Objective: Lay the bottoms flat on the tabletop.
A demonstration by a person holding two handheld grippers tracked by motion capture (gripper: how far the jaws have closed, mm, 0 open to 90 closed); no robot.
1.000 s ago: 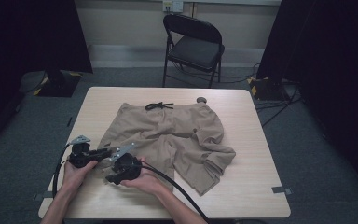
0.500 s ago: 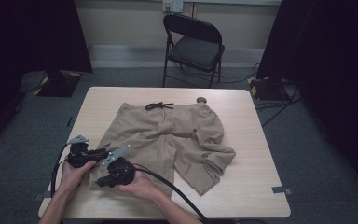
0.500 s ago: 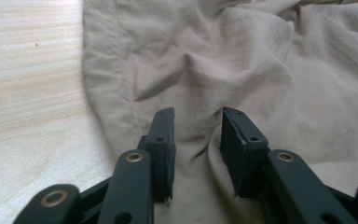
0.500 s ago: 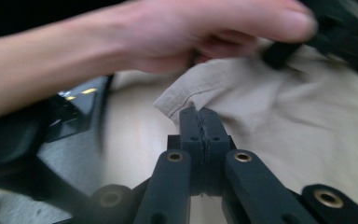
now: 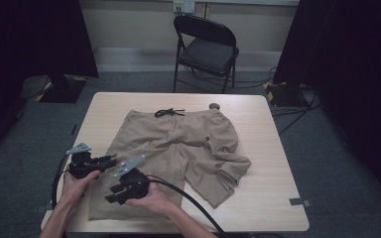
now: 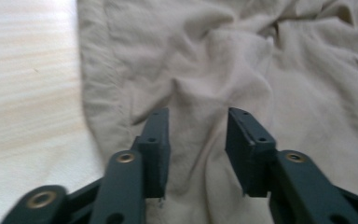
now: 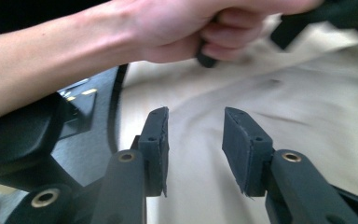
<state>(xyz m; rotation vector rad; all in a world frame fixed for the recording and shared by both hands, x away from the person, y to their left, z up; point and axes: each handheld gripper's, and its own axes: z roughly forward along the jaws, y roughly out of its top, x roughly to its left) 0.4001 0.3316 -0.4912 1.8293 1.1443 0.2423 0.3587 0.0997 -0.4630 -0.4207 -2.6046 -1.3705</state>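
Observation:
Tan shorts [image 5: 178,144] lie spread on the wooden table [image 5: 268,129], waistband at the far side, the right leg folded over. My left gripper [image 5: 113,159] rests at the left leg's outer edge and points right. In the left gripper view its jaws [image 6: 198,114] have just been opening; a raised fold of the shorts [image 6: 284,70] stands between the pads without being pressed. My right gripper [image 5: 108,199] is over the same leg near the hem and points toward the front left. Its jaws [image 7: 196,112] have just been opening above tan cloth [image 7: 261,102] with nothing between them.
A black drawstring [image 5: 168,112] lies at the waistband and a small grey round thing [image 5: 214,106] just behind it. A black folding chair [image 5: 206,49] stands beyond the table. A strip of tape [image 5: 296,202] sits near the front right corner. Cables trail off the front edge.
The right gripper has drawn back a little toward the front left of the table over the shorts' leg. The left gripper has stayed in place.

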